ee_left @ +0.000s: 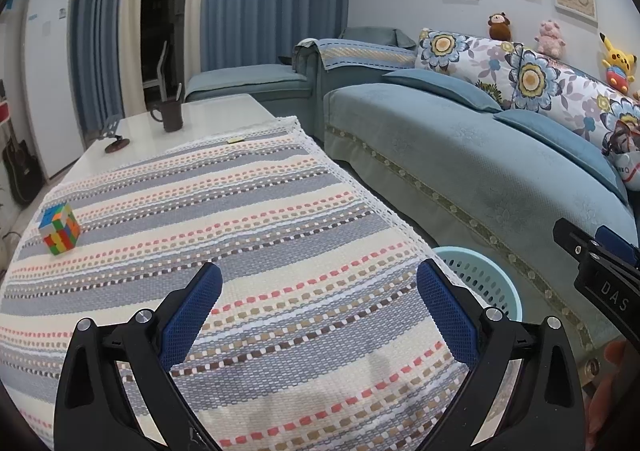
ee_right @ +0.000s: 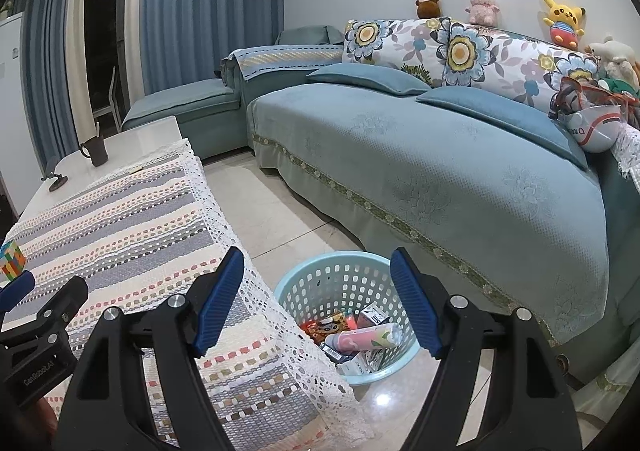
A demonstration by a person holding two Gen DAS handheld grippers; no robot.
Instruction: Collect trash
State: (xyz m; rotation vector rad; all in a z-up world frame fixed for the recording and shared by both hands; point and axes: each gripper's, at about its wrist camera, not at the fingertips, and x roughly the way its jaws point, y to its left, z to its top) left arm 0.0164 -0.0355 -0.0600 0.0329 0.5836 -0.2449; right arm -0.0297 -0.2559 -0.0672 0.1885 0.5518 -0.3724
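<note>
A pale blue perforated basket (ee_right: 320,279) stands on the tiled floor between the table and the sofa; its rim (ee_left: 460,253) shows past the table's right edge in the left wrist view. Inside lie several pieces of trash (ee_right: 362,335): wrappers, small cartons and a pink roll. My right gripper (ee_right: 318,263) hangs open above the basket with nothing between its blue pads. My left gripper (ee_left: 320,277) stands open and empty over the striped tablecloth (ee_left: 224,211). Each gripper shows at the edge of the other's view.
A colourful puzzle cube (ee_left: 60,228) sits near the cloth's left edge. A dark mug (ee_left: 170,115) and a small dark stand (ee_left: 116,145) are on the bare far end of the table. A blue sofa (ee_right: 440,155) with cushions and plush toys runs along the right.
</note>
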